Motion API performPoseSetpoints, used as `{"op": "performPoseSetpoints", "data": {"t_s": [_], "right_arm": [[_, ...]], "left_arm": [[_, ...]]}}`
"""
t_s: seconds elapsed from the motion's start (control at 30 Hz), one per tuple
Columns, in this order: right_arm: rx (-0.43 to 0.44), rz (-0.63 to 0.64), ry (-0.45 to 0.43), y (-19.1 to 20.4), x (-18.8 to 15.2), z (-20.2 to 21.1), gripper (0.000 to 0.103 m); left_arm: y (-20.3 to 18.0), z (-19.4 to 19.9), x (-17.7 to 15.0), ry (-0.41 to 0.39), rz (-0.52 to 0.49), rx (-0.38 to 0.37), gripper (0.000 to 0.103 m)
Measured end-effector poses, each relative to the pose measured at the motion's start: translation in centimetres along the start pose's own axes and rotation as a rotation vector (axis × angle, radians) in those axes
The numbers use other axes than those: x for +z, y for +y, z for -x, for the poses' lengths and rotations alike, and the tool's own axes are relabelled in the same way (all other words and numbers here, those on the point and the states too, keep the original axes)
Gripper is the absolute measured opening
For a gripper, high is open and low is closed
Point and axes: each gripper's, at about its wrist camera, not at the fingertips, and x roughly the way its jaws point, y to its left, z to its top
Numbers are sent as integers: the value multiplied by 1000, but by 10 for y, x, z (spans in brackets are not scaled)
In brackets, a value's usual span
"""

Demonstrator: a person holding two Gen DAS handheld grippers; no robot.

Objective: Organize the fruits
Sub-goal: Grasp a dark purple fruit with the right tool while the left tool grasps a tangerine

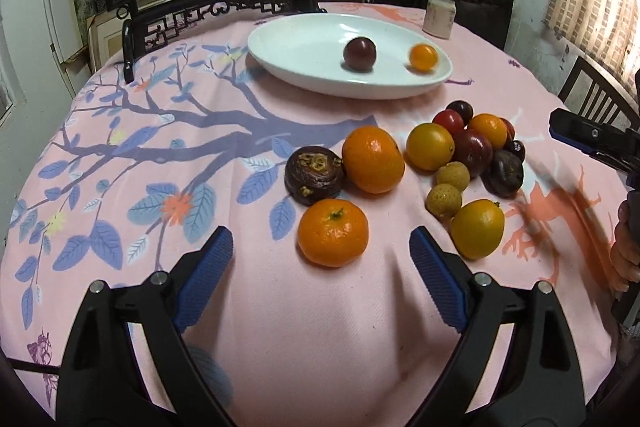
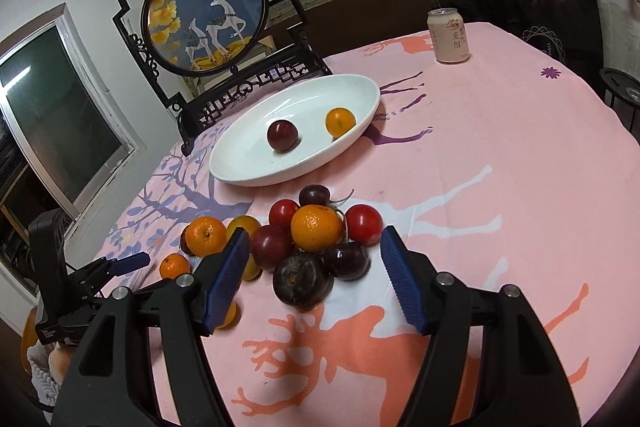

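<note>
Two grippers stand open and empty: our left gripper (image 1: 320,267) has the nearest mandarin (image 1: 333,233) just ahead between its fingers, while our right gripper (image 2: 314,275) faces the dark plum (image 2: 301,279) likewise.

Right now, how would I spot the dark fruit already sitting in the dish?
Find the white oval dish on the pink tablecloth, beyond the heap of loose fruit. Two fruits lie in it, apart. Yours is the dark red plum; the other, a small orange citrus, is bright and smaller.
</note>
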Motion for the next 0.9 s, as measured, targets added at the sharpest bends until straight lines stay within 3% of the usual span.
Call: {"op": "performPoseSetpoints", "data": {"t_s": [0.03,0.13,0.27,0.37,0.57,0.67,0.8,0.9], "right_arm": [[-4,-2,2,-1,0,-1,77],[-8,-3,1,-1,1,-1,78],[-10,6,18,0,-1,-4,78],[-12,20,40,3,-2,-8,78],[-43,61,105,8,-8,-21,77],[-17,81,115,12,-10,-22,60],[0,120,140,20,-15,-25,54],[-45,165,180,28,-20,-37,53]], "left_arm": [[-1,-2,1,4,-3,5,91],[-2,-7,3,14,-11,12,84],[-2,-18,6,53,-10,0,49],[0,-18,7,45,0,-26,38],[5,-14,7,28,27,-32,38],[9,-13,7,24,45,-34,38],[9,-13,7,27,47,-34,38],[9,-15,7,34,41,-32,38]]}}
